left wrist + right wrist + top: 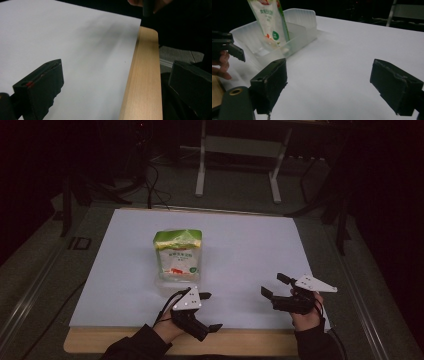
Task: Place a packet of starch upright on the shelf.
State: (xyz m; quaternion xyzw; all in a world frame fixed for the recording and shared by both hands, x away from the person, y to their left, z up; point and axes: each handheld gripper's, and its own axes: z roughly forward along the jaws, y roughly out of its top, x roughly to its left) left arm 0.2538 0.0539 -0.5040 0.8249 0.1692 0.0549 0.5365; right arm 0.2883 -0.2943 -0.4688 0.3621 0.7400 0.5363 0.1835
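1. white sheet (240, 250) covers most of the wooden bench (250, 342), whose bare wood edge shows along the near side.
2. a green-and-white food pouch (177, 254) stands upright in a clear plastic bin (299, 27), left of the sheet's middle in the high view; its top band is green, with printed text and a red mark below.
3. in the right gripper view the pouch (270, 20) leans inside the translucent bin, which has a taller back wall and low sides.
4. the left tongs (210, 311) sit at the near edge of the sheet, just in front of the pouch but apart from it, held by the person's left hand (167, 329) in a dark sleeve.
5. their jaws are spread wide with nothing between them; in the left gripper view they straddle the line where the sheet (62, 50) meets the wood strip (146, 80).
6. the right tongs (272, 285) rest to the right, well apart from the pouch, held by the right hand (306, 317).
7. these jaws also stand spread and empty over bare white sheet (352, 55).
8. the left tongs (230, 48) and fingers (223, 65) appear at the left edge of the right gripper view, near the bin.
9. beyond the bench, the dim floor holds a white metal frame (237, 157) and dark cables (155, 185).
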